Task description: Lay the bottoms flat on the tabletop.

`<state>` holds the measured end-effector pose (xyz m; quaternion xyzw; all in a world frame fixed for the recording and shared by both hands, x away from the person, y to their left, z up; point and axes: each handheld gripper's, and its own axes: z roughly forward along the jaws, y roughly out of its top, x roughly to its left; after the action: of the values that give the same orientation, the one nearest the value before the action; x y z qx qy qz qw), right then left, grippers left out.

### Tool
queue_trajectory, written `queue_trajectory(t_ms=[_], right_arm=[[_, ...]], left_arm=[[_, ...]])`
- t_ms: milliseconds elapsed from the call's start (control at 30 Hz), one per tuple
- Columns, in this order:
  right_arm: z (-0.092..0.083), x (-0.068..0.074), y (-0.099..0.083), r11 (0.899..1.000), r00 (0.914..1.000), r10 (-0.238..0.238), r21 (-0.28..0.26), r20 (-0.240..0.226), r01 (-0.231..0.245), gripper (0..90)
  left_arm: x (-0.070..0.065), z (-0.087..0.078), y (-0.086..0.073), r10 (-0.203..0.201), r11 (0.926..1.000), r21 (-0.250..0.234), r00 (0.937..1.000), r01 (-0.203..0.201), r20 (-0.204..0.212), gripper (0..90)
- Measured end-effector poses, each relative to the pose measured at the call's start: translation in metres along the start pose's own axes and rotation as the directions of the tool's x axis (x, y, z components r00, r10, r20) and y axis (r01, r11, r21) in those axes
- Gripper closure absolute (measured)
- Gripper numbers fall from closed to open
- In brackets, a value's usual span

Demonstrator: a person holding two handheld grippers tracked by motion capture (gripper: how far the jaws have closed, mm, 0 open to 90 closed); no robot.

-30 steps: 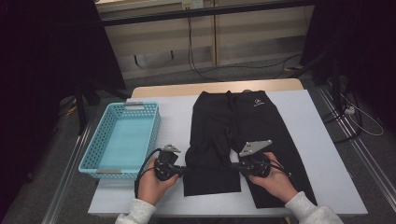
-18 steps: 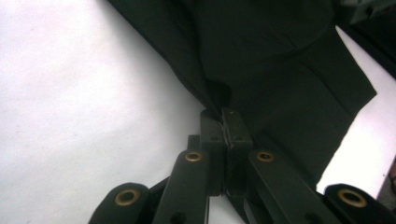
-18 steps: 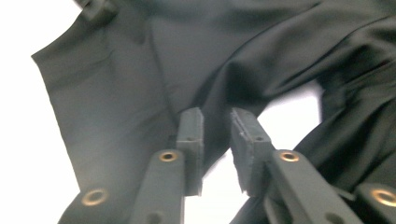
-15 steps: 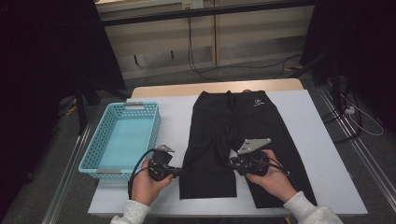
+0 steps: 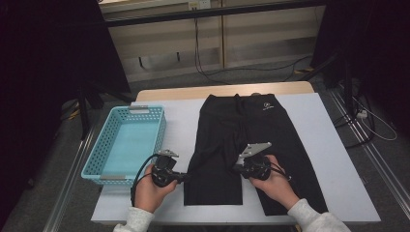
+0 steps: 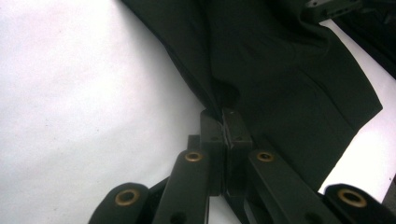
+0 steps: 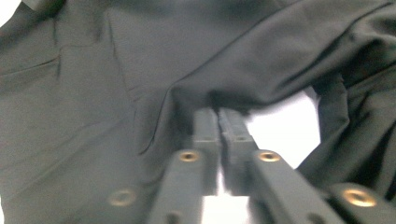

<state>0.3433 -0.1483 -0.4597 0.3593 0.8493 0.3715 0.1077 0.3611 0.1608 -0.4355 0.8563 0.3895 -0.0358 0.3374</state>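
Note:
Black shorts [image 5: 241,130] with a small white logo at the waistband lie flat on the white table [image 5: 319,145], legs toward me. My left gripper [image 5: 185,177] is shut on the outer edge of the left leg; its pads pinch the fabric fold [image 6: 224,122]. My right gripper [image 5: 236,169] sits at the inner edge of that same leg. Its jaws have just been closing and now pinch a ridge of the black fabric [image 7: 218,116]. The cloth [image 7: 116,70] bunches up around the right jaws, with a patch of white table beside them.
A light blue plastic basket [image 5: 104,145] stands at the table's left side, close to my left hand. The right leg of the shorts runs under my right forearm. Bare table lies to the right of the shorts and at the far edge.
My right gripper has edged a little to the left over the near leg. The left leg's fabric has shifted slightly leftward. The left hand has hardly moved.

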Motion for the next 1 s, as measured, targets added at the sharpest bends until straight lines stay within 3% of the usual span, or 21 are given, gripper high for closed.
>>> queue_trajectory(t_ms=[300,367,533,667,767,867,1000], right_arm=[[-0.016,-0.010,-0.007,1.000,0.9996,0.020,0.000,-0.022,-0.020,89.5],[-0.016,-0.009,-0.008,1.000,1.0000,0.009,0.010,-0.003,-0.009,88.3],[-0.019,-0.008,-0.001,0.999,0.9998,0.022,-0.047,0.001,-0.022,75.6],[-0.012,-0.005,0.009,0.996,0.9994,0.029,-0.080,0.018,-0.027,62.5],[-0.002,-0.004,0.012,0.998,0.9980,0.032,-0.059,0.054,-0.029,57.5],[0.005,-0.008,0.008,0.999,0.9977,0.042,-0.025,0.052,-0.041,66.8],[0.004,-0.010,0.007,0.999,0.9977,0.030,-0.018,0.061,-0.029,86.9]], left_arm=[[-0.001,-0.001,0.001,-0.005,1.0000,-0.004,0.9999,0.005,0.009,89.0],[-0.001,-0.002,0.000,-0.006,1.0000,-0.004,1.0000,0.006,0.005,89.1],[0.000,-0.001,0.000,-0.003,1.0000,-0.003,1.0000,0.003,0.007,89.0],[0.000,0.001,0.000,0.000,1.0000,0.009,0.9999,0.000,0.011,89.0],[-0.002,0.001,0.000,0.002,0.9999,0.011,1.0000,-0.002,-0.002,89.0],[-0.002,0.003,0.000,0.002,0.9999,0.015,1.0000,-0.002,-0.001,89.0],[-0.002,0.002,0.000,0.003,0.9999,0.013,1.0000,-0.003,0.000,89.0]])
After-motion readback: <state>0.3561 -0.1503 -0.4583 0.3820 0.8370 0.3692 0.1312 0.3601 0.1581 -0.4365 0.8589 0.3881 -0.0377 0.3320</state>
